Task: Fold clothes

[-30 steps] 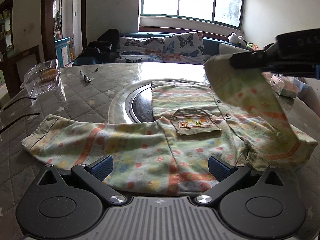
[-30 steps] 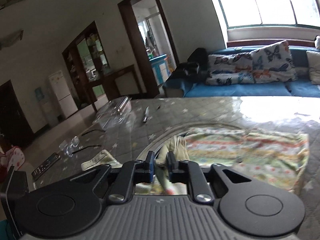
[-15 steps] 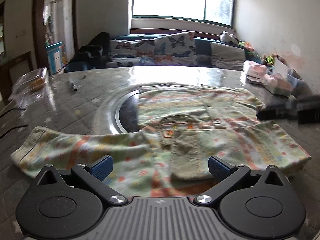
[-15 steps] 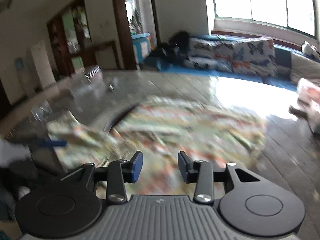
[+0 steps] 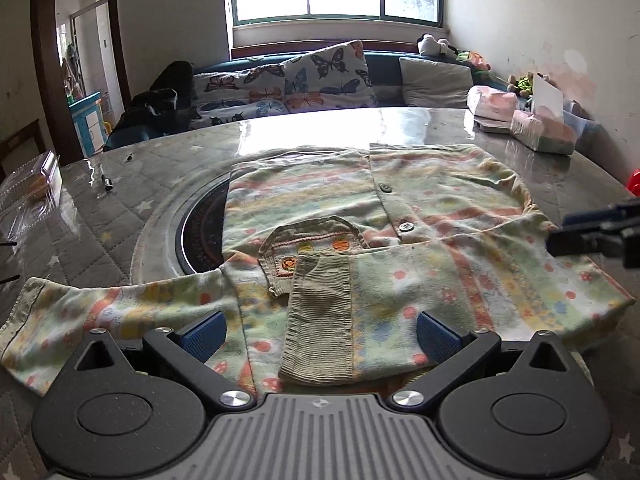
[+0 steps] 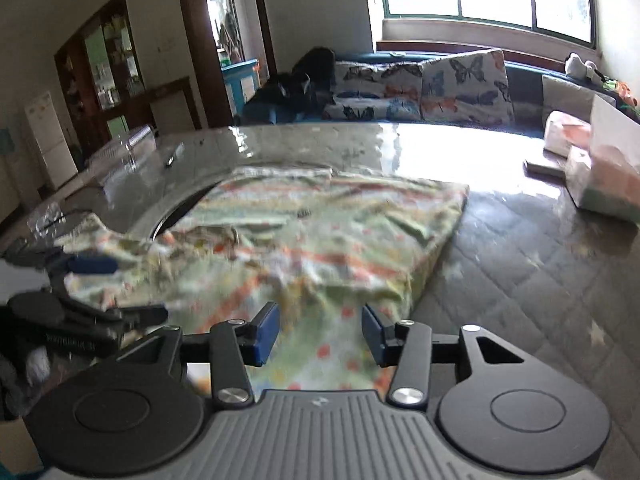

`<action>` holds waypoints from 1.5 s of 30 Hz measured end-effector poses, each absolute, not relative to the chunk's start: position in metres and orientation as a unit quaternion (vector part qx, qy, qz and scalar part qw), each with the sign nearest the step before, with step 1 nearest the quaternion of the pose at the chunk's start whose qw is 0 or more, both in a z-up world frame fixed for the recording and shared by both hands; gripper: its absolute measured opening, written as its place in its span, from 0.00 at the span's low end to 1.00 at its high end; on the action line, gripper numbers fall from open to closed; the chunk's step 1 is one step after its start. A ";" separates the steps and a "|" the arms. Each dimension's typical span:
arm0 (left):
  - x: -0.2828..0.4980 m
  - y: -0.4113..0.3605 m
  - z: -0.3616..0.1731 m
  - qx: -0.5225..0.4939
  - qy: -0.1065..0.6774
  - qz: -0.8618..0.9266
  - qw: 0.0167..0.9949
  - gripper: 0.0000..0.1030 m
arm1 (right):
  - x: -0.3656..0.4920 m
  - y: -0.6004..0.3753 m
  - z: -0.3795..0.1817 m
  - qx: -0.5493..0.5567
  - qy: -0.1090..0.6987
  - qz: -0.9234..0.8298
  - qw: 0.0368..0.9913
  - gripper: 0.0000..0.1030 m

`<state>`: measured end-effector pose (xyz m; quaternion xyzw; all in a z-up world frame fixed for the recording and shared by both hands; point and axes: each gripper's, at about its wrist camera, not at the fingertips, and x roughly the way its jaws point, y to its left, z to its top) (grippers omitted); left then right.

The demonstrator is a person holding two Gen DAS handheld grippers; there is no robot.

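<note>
- The left gripper [image 5: 318,330] is hovering low over the near hem of the shirt [image 5: 400,248], its two blue-padded jaws standing spread wide with nothing between them but the cloth lying below.
- The right gripper [image 6: 320,334] is hanging over the shirt's right edge with its two jaws apart as well, pinching nothing; this view is blurring the fabric under it.
- One shirt, pale green with orange and yellow print, is lying spread flat on the table [image 5: 120,204], partly covering the round inset [image 5: 196,232] at the table's middle.
- One sleeve [image 5: 460,304] is lying folded across the front, its ribbed cuff [image 5: 318,320] resting just beside the single chest pocket [image 5: 308,246] and overlapping its corner.
- The other sleeve [image 5: 112,312] is stretching out flat toward the left.
- Two buttons are showing on the placket: one [image 5: 385,188] farther away, one [image 5: 407,226] nearer.
- One pen [image 5: 106,178] is lying on the table well apart from the shirt, and one clear plastic box [image 5: 30,196] is sitting at the left edge.
- Wrapped packs [image 5: 540,132] are resting at the far right of the table.
- Two butterfly-print cushions [image 5: 288,84] are leaning on the sofa beyond.
</note>
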<state>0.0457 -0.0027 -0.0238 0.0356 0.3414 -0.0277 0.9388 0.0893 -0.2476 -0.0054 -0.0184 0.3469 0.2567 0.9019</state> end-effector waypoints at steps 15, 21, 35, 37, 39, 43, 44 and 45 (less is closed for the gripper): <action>0.020 0.126 -0.014 0.014 0.319 0.137 0.938 0.97 | 0.101 -0.235 -0.024 -0.017 0.372 0.255 0.892 0.50; 0.005 0.183 -0.012 0.024 0.304 0.187 0.934 0.94 | 0.102 -0.232 -0.024 -0.019 0.373 0.257 0.891 0.50; 0.014 0.210 -0.025 0.030 0.305 0.176 0.935 0.84 | 0.104 -0.229 -0.026 -0.019 0.378 0.254 0.890 0.52; 0.008 0.206 -0.021 0.035 0.292 0.176 0.940 0.84 | 0.104 -0.229 -0.026 -0.018 0.379 0.254 0.890 0.52; 0.006 0.202 -0.019 0.039 0.287 0.164 0.943 0.84 | 0.104 -0.228 -0.026 -0.018 0.379 0.254 0.890 0.52; 0.009 0.202 -0.023 0.043 0.299 0.149 0.942 0.81 | 0.104 -0.229 -0.026 -0.016 0.379 0.254 0.890 0.53; 0.010 0.203 -0.025 0.038 0.304 0.145 0.941 0.80 | 0.104 -0.229 -0.026 -0.015 0.379 0.254 0.890 0.53; 0.012 0.205 -0.026 0.036 0.307 0.141 0.941 0.78 | 0.104 -0.229 -0.026 -0.014 0.379 0.254 0.890 0.53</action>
